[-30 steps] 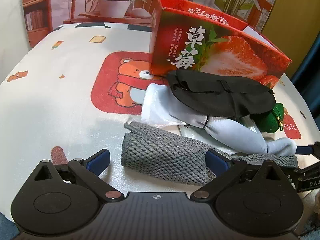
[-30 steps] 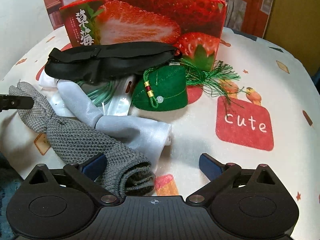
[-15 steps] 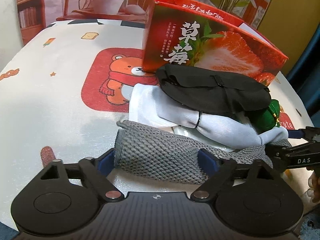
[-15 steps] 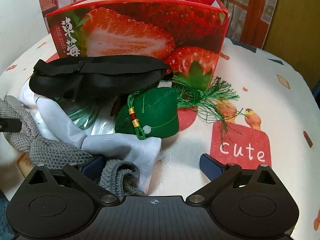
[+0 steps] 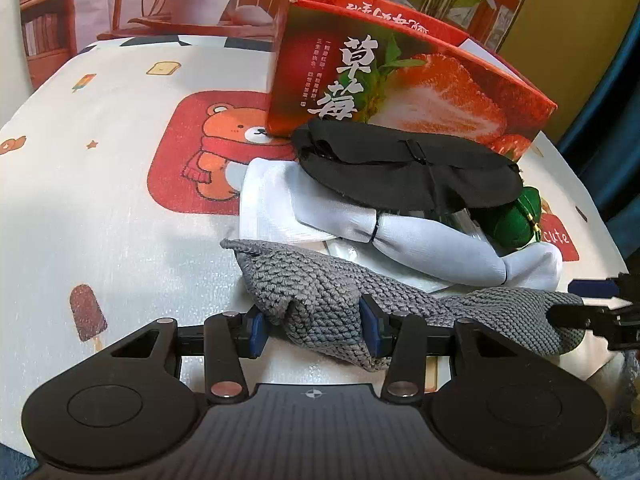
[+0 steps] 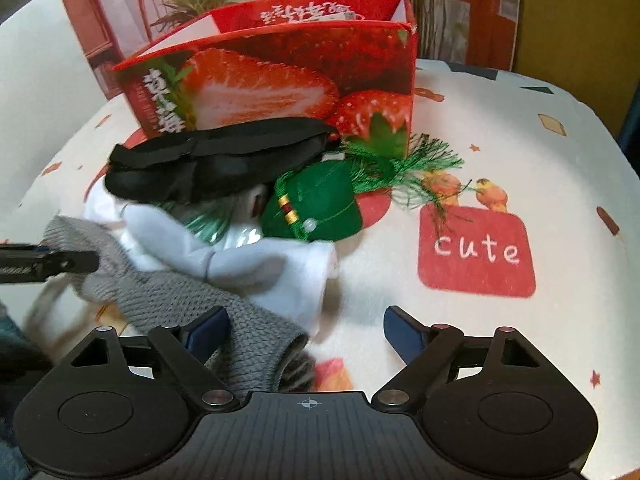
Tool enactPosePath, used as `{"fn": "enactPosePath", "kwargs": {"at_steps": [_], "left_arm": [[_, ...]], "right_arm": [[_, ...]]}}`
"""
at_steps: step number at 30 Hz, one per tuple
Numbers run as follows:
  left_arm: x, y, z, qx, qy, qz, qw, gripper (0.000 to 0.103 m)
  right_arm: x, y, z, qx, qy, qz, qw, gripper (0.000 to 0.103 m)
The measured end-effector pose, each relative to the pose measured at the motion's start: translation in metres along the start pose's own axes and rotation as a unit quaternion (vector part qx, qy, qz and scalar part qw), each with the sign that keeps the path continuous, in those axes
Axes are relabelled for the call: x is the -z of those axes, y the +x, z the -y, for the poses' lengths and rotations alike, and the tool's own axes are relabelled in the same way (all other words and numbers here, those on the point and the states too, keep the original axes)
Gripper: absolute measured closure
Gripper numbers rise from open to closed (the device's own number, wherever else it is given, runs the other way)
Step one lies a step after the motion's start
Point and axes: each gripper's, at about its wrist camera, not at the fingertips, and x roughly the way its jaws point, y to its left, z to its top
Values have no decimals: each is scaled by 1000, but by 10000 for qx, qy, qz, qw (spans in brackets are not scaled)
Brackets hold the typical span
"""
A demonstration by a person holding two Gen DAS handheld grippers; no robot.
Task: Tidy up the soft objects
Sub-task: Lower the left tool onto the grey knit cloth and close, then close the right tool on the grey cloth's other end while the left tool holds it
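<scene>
Left wrist view: we see the left gripper (image 5: 312, 330) with its jaws just closed in on the near end of the grey knitted cloth (image 5: 320, 296); both blue pads press into the bunched knit, so the cloth is pinched between them. The cloth runs rightward across the printed tablecloth (image 5: 100, 208), and its far end lies against the right gripper's fingers (image 5: 592, 318) at the frame edge. Behind it lies a white cloth tied at the middle (image 5: 400, 236), then a black eye mask (image 5: 404, 164) draped on top, a green pouch (image 5: 516, 220) to the right, and the red strawberry box (image 5: 400, 76) standing at the back. Right wrist view: the right gripper (image 6: 306, 330) has its jaws narrowing but still fairly wide; the left pad touches the grey knitted cloth's rolled end, the right pad stands clear over the tablecloth, so nothing is clamped. The picture is motion-blurred at left. The white cloth sits just beyond the knit, with the green pouch and its tassel (image 6: 412, 168), the eye mask and the box behind.
</scene>
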Motion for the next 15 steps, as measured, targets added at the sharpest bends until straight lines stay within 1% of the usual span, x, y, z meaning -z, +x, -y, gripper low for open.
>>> {"fn": "enactPosePath", "kwargs": {"at_steps": [4, 8, 11, 14, 15], "left_arm": [[1, -1, 0, -14, 1, -24, 10000, 55], [2, -3, -2, 5, -17, -31, 10000, 55], [3, -3, -3, 19, -35, -36, 10000, 55], [3, -4, -3, 27, -43, -39, 10000, 55], [3, -4, -4, 35, -55, -41, 10000, 54]], "right_arm": [[7, -2, -3, -111, 50, -152, 9998, 33], [9, -2, -6, -176, 94, -267, 9994, 36], [12, 3, -8, -294, 135, -432, 9985, 42], [15, 4, -12, -353, 83, -471, 9982, 52], [14, 4, -14, -354, 49, -469, 9983, 56]]}}
